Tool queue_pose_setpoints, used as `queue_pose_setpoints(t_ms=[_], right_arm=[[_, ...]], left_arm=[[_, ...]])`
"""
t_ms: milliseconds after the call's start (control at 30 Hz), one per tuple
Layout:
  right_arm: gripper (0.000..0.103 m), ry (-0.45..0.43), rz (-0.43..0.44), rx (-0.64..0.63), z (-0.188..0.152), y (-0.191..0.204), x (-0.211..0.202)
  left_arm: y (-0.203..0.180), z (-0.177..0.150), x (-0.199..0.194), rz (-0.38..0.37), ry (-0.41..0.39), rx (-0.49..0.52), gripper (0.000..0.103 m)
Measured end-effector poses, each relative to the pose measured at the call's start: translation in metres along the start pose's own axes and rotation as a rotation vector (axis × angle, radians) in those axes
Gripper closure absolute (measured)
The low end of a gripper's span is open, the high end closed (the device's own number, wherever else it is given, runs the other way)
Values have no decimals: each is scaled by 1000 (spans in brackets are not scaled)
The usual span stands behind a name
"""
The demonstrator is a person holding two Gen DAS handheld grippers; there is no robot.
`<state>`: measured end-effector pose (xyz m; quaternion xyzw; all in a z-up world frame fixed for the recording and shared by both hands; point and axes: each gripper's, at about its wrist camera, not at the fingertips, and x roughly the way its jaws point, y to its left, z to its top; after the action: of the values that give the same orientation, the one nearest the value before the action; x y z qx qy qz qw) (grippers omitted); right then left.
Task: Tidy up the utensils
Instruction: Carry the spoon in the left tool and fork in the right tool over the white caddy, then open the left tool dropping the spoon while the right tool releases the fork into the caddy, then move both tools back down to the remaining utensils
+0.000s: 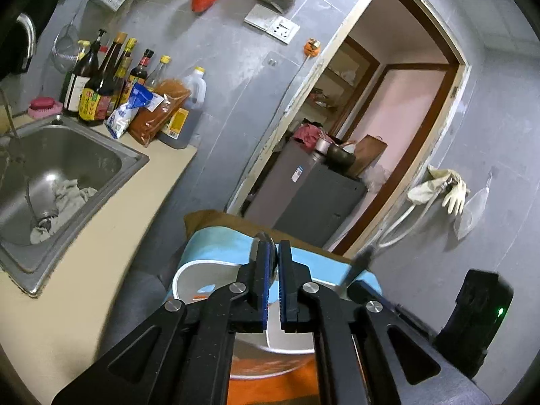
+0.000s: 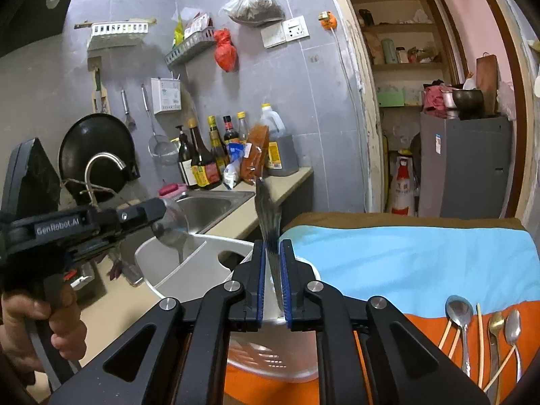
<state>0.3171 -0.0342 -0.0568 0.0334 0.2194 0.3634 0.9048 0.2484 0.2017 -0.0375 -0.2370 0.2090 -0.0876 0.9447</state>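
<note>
My left gripper (image 1: 272,253) is shut on a metal spoon (image 1: 265,239), seen edge-on between the pads. In the right wrist view the left gripper (image 2: 158,217) holds that spoon (image 2: 172,229) bowl up, handle pointing down into the white holder (image 2: 202,263). My right gripper (image 2: 272,253) is shut on a metal utensil (image 2: 268,212) that sticks up and blurs above the holder. Its blurred tip also shows in the left wrist view (image 1: 359,263). More spoons (image 2: 460,314) and chopsticks (image 2: 480,337) lie on the orange cloth at the right.
The holder stands on a blue and orange cloth (image 2: 422,263) on a small table. A steel sink (image 1: 60,168) with a rag is at the left, with sauce bottles (image 1: 98,84) behind it. A doorway with a grey fridge (image 2: 465,165) lies ahead.
</note>
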Motion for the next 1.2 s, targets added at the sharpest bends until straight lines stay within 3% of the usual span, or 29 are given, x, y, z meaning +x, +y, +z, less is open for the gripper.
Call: queue_pose_setpoints(t_ms=[167,300,400,433,600,667,700,767,967,1200], right_arm=[[78,-25,-3,21,10,-3,-15],[72,-74,-40,33,24,-7,-37],[45,-132,-89,44,33,-16,-61],[37,-152,-109,45,36,-19,-70],[23,-205,-190,45,47,-41,-107],[15,-227,-234,38,48,-51,-123],[12,-237,-250,36,49,-57,-131],[3,-254,-288,35,47,-67,-145],[2,-244,-384,40,34,-107,-176],[2,-171,-458,74,7,-161,-188]], left_arm=[[-18,-1,-6,53,12,81,80],[-41,-1,-12,106,-21,160,54],[-65,-2,-14,160,-61,219,26],[-73,-4,-14,170,-77,235,21],[-113,-14,-5,182,-107,302,20],[-129,-19,1,176,-109,329,15],[-137,-23,4,171,-113,339,7],[-151,-30,9,159,-130,351,5],[-191,-51,33,107,-95,405,5],[-218,-83,71,85,-13,439,5]])
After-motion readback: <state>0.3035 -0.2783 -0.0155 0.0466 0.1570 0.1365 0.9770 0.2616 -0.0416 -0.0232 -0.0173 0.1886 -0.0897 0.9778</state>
